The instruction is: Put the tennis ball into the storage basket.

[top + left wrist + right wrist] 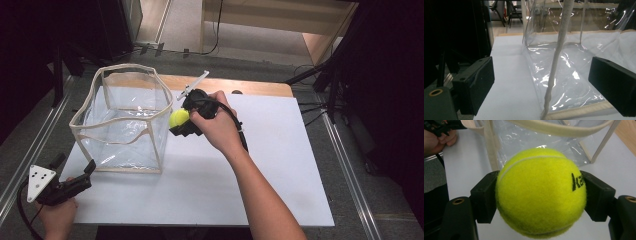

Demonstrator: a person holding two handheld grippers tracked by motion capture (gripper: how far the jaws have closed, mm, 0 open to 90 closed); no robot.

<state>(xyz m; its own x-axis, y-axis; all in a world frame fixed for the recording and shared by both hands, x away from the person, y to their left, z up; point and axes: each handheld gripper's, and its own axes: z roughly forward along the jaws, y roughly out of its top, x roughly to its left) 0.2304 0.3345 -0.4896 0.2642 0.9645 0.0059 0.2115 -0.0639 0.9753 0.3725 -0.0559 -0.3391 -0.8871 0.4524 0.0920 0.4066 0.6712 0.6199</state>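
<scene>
From above I see my right forearm reaching in from the bottom edge and angling up and left across the white board (260, 165), the hand wrapped over the right gripper (181, 124) and tipping it leftward. My left hand sits low at the near left corner of the board, holding the left gripper (86, 172) level and aimed at the clear bag (122, 120).

The right gripper view gives me what the overhead cannot: the tennis ball (540, 192) pinched squarely between both black jaws, one pressing each side, black lettering on its right flank, and the bag's cream rim straight ahead. The left gripper view shows its jaws spread wide with nothing between them but the bag's near corner seam (556, 62), which stands farther off, untouched.

From the high view the tennis ball (178, 118) hangs off the board in that grip, just beside the bag's right wall and near its rim, outside the bag. The bag stands upright and open on the left half of the board.
</scene>
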